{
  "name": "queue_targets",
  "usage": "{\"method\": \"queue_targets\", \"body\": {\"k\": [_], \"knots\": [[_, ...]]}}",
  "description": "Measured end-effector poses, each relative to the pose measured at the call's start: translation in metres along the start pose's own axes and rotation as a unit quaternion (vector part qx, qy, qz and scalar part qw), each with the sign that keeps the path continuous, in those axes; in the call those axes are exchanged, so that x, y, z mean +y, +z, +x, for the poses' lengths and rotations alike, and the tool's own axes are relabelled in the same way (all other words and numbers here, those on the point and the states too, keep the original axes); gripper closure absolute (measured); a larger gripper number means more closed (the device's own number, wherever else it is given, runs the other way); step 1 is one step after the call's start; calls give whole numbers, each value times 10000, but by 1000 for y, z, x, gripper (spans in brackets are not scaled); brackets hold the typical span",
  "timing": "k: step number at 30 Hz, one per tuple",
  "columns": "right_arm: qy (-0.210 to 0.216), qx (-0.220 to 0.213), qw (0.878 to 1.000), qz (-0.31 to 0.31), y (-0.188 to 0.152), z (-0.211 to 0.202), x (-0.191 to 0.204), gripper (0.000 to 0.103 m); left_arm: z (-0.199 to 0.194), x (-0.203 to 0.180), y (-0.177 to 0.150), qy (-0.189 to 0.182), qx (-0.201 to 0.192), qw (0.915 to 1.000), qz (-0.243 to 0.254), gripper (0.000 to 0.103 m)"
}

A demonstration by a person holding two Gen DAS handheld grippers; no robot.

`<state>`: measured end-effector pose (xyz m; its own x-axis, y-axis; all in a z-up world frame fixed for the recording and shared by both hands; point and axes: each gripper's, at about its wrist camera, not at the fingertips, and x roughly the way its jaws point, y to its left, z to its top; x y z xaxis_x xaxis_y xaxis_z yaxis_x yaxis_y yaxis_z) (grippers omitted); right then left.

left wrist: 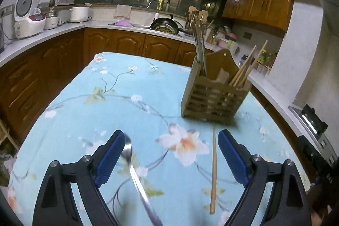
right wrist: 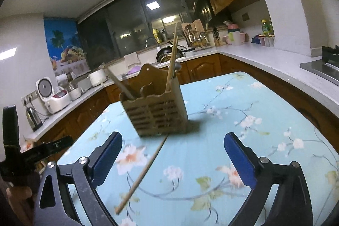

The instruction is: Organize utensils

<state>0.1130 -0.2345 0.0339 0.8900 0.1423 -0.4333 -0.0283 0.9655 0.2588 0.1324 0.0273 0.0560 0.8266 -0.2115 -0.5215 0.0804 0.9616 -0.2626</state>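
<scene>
A slatted wooden utensil holder [left wrist: 214, 96] [right wrist: 156, 111] stands on the table's blue floral cloth [left wrist: 127, 99] [right wrist: 243, 103]. In the left wrist view, metal utensils [left wrist: 200, 50] stand in its left compartment and wooden chopsticks [left wrist: 247, 67] in its right one. My left gripper [left wrist: 171, 135] is open. A metal spoon [left wrist: 131, 162] lies on the cloth just inside its left finger, and a loose chopstick [left wrist: 214, 173] lies near its right finger. My right gripper [right wrist: 173, 136] is open too, with that loose chopstick [right wrist: 144, 173] lying slantwise on the cloth between its fingers, untouched.
Kitchen counters [left wrist: 63, 29] [right wrist: 264, 56] with wooden cabinets wrap around the table. A rice cooker [left wrist: 29, 22], a sink with a pan [left wrist: 167, 24] and a stove [right wrist: 326, 69] sit on them. The other gripper, held by a hand [right wrist: 17, 192], shows at the right wrist view's left edge.
</scene>
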Motion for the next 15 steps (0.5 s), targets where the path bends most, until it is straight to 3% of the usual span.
{"method": "queue_targets", "body": {"k": [6, 9, 15], "knots": [[85, -80, 9998, -128, -2, -18, 10, 1, -34, -3, -18, 63, -90, 9998, 140, 12], [125, -368, 9989, -274, 2, -34, 18, 0, -52, -1, -21, 136, -376, 9990, 177, 1], [-62, -751, 9932, -886, -23, -54, 34, 0, -77, -1, -48, 203, -700, 9968, 343, 1]]}}
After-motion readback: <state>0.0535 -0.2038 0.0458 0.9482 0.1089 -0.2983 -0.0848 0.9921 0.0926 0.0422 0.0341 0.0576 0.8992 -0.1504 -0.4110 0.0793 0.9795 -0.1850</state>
